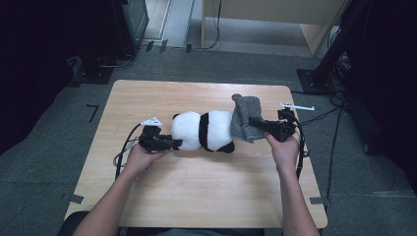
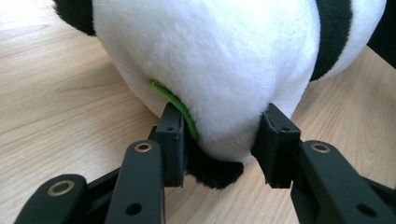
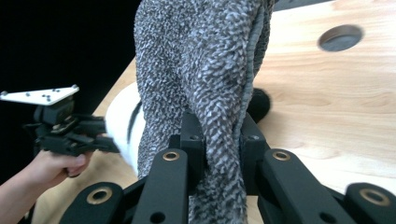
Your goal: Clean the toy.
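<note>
A black-and-white panda plush (image 1: 204, 130) lies on its side in the middle of the wooden table (image 1: 196, 187). My left gripper (image 1: 173, 143) is shut on its white left end; in the left gripper view the pads (image 2: 170, 140) press into the white fur (image 2: 219, 60) beside a green strip (image 2: 175, 100). A grey knitted cloth (image 1: 244, 118) covers the plush's right end. My right gripper (image 1: 253, 121) is shut on that cloth, and in the right gripper view the grey cloth (image 3: 205, 70) stands pinched between the jaws of the right gripper (image 3: 219, 135). The left gripper (image 3: 70, 135) shows farther off in that view.
A round hole (image 1: 236, 96) in the tabletop lies just behind the cloth, also the hole (image 3: 341, 37) in the right gripper view. Cables (image 1: 125, 147) trail from both grippers. Beyond the table are grey floor, dark stands (image 1: 339, 54) and a wooden cabinet (image 1: 270, 14).
</note>
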`<action>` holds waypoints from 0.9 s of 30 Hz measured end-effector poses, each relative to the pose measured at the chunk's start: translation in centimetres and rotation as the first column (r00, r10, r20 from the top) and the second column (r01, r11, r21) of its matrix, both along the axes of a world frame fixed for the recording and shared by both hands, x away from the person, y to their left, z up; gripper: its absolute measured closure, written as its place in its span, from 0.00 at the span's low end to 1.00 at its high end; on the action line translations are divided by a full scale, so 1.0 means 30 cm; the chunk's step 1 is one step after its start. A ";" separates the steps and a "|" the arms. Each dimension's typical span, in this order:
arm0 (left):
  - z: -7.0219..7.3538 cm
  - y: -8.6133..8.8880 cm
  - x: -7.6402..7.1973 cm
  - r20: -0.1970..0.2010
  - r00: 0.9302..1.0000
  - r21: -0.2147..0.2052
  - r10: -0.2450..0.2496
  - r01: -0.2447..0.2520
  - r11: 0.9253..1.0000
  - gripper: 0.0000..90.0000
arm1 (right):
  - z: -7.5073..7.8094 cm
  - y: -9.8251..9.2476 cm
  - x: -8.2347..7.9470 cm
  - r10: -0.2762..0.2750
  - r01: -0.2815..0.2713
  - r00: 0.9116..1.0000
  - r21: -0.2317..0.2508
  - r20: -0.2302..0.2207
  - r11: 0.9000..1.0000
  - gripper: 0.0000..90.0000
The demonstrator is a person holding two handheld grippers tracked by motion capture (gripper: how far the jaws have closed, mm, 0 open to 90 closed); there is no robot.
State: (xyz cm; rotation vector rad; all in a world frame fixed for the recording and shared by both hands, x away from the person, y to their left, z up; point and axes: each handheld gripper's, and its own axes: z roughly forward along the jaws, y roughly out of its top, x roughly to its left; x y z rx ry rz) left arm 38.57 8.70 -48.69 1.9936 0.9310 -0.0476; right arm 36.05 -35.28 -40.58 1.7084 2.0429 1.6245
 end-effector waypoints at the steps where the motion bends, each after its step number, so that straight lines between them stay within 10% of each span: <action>1: -0.001 0.006 0.000 0.000 1.000 0.001 0.002 -0.002 1.000 0.65 | 0.003 -0.004 0.003 -0.007 0.007 1.000 -0.011 0.004 1.000 0.87; 10: -0.009 0.017 -0.004 0.024 1.000 -0.005 -0.006 0.006 1.000 0.59 | -0.002 -0.004 0.040 -0.041 0.044 0.999 -0.149 0.022 0.988 0.87; 21: 0.025 0.034 -0.003 0.062 0.998 -0.023 0.020 -0.018 1.000 0.37 | -0.078 0.094 0.086 0.101 -0.105 0.994 -0.074 -0.048 0.992 0.87; 27: 0.076 0.076 0.015 0.061 0.996 -0.163 0.059 -0.048 0.986 0.34 | -0.085 0.100 0.088 0.099 -0.102 0.994 -0.073 -0.051 0.992 0.86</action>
